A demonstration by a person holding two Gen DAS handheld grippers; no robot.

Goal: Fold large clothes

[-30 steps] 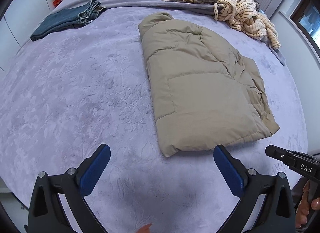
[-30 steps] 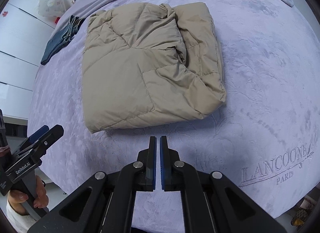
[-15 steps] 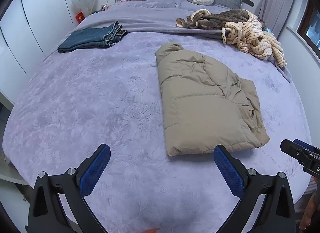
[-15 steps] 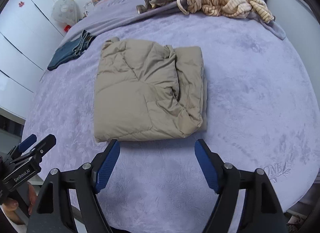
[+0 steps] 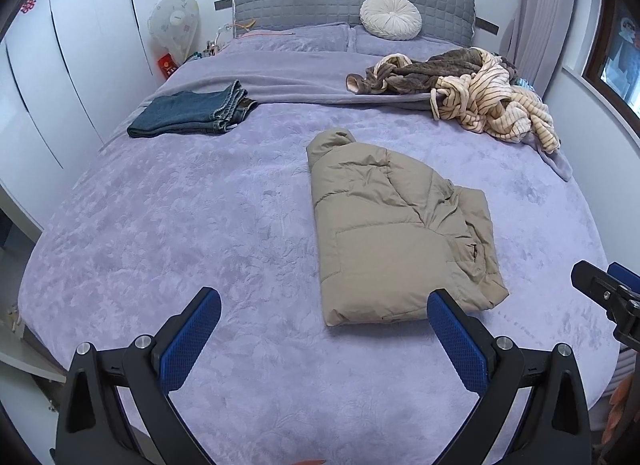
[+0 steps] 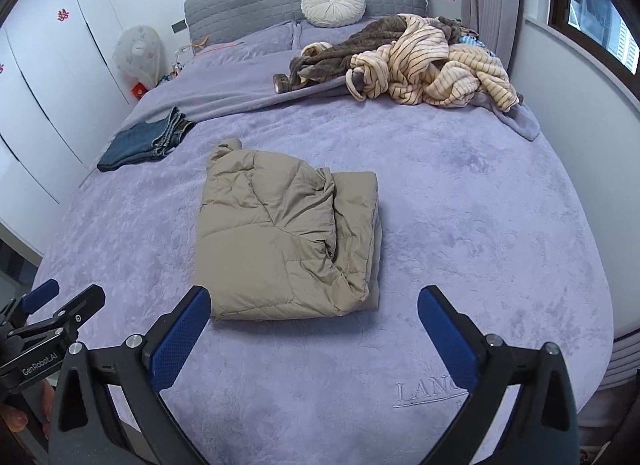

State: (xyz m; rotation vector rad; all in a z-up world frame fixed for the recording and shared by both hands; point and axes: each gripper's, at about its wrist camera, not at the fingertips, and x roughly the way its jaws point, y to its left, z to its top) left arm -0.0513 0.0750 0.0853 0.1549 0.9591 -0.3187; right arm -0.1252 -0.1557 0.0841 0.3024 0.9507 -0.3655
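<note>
Two grippers hover off the foot edge of the bed [image 5: 160, 225], both with jaws spread wide and nothing between them: the left gripper [image 5: 324, 341] and the right gripper [image 6: 314, 329]. The task's thing, a tan puffer jacket [image 5: 396, 237], lies folded into a thick rectangle on the purple bedspread, nearer the foot edge than the headboard and a little toward the right side, apart from both tools. It looks light and soft, full of padding, so it should squash under a pinch and spring back open when let go; the smooth shell probably slides easily on itself. The loose layers along its right side [image 6: 356, 241] look the least settled. A hold on the doubled near corners, through several layers at once, would likely carry best. Folded jeans [image 5: 192, 113] sit near the left edge up toward the pillows, and a heap of unfolded striped and brown clothes [image 6: 420, 61] lies by the right edge near the headboard.
</note>
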